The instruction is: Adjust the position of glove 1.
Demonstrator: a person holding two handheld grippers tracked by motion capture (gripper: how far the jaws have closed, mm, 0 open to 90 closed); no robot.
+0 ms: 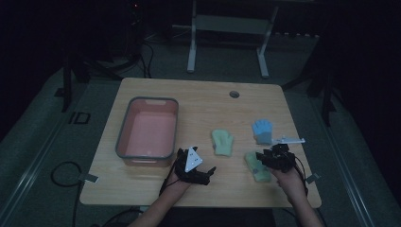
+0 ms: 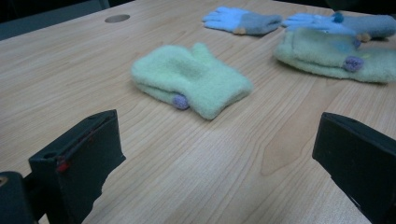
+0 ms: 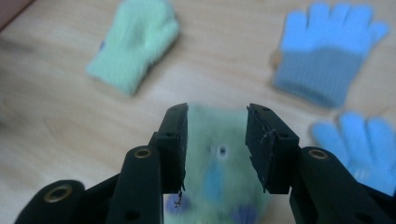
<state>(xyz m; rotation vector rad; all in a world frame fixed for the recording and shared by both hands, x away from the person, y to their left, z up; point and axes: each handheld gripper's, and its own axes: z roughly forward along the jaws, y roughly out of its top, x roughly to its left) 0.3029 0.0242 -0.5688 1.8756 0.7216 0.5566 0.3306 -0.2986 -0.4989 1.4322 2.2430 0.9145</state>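
Observation:
A pale green mitten (image 1: 222,142) (image 2: 189,79) (image 3: 135,53) lies flat at the table's middle. A second green mitten (image 1: 257,168) (image 2: 327,58) (image 3: 217,154), with small purple and blue patches, lies near the front right. My right gripper (image 1: 261,157) (image 3: 217,112) hovers just over it, jaws partly apart, and the mitten shows through the gap, wider than the gap itself. A blue glove (image 1: 262,131) (image 2: 243,21) (image 3: 327,56) lies farther back, and another blue glove (image 3: 359,149) (image 2: 336,23) lies beside the second mitten. My left gripper (image 1: 209,173) (image 2: 217,123) stands wide open and holds nothing, low over the wood in front of the first mitten.
A pink bin with a grey rim (image 1: 124,126) stands on the left half of the wooden table (image 1: 203,101). A round cable hole (image 1: 234,94) sits near the back edge. Beyond the table stand a white frame and dark floor with cables.

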